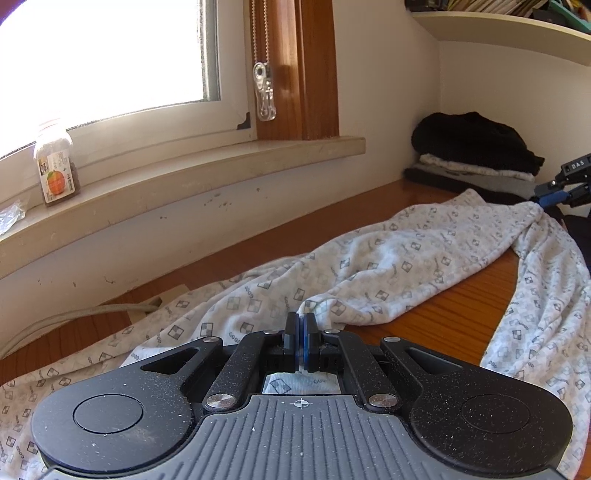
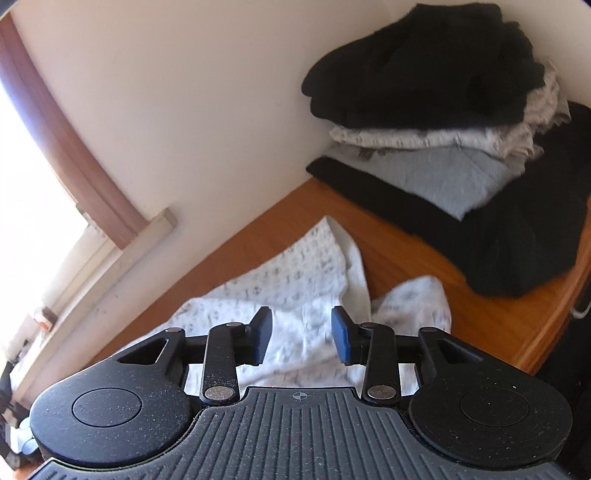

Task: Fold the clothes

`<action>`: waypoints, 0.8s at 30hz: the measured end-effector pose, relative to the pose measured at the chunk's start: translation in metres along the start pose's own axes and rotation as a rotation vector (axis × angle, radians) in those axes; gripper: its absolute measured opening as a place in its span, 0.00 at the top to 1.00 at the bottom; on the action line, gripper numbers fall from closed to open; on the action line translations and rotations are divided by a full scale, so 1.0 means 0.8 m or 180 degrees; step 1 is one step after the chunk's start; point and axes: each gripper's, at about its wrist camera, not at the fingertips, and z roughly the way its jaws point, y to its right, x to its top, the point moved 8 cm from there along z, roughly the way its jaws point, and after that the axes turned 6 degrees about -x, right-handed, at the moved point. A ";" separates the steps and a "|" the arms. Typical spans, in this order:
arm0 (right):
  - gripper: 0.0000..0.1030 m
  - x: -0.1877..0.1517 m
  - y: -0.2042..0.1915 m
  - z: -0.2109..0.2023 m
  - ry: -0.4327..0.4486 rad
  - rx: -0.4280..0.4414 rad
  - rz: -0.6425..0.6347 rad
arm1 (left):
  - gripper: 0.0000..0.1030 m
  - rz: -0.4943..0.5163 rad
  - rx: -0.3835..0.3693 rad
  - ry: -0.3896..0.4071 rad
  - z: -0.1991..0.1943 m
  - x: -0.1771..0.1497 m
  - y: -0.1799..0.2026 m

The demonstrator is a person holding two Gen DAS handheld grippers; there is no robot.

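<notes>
left gripper (image 1: 302, 325) pinches rumpled white checker-print garment (image 1: 388, 266).

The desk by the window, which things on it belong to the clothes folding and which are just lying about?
Part of the job:
- patterned white garment
- stack of folded clothes
- left gripper, shut on the garment
- right gripper, open over the garment

Just lying about:
- jar on the windowsill
- blind cord
- cable
- shelf
</notes>
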 end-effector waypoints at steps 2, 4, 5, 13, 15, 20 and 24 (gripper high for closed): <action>0.60 -0.008 0.003 0.004 -0.0065 -0.0016 0.0079 | 0.98 0.0001 -0.0009 0.0000 0.000 0.000 0.000; 0.60 -0.011 0.007 0.011 -0.0098 -0.0057 0.0176 | 0.98 0.0002 -0.0016 0.0002 -0.001 0.000 0.000; 0.60 -0.010 0.008 0.015 -0.0096 -0.0065 0.0234 | 0.98 0.0002 -0.0023 0.0007 -0.001 0.001 0.000; 0.57 0.002 0.021 0.045 -0.0049 -0.0309 0.0369 | 0.98 0.0015 -0.0039 0.0023 -0.002 0.001 0.000; 0.61 0.000 0.019 0.047 -0.0035 -0.0320 0.0320 | 0.98 0.0011 -0.0039 0.0017 -0.002 0.001 0.000; 0.91 0.008 0.008 0.039 0.0155 -0.0257 0.0171 | 0.98 0.0061 0.0030 0.0088 -0.007 0.003 0.001; 0.92 0.047 -0.012 0.027 0.0388 -0.0163 -0.0060 | 0.98 0.0034 0.0061 0.0232 -0.023 0.015 -0.005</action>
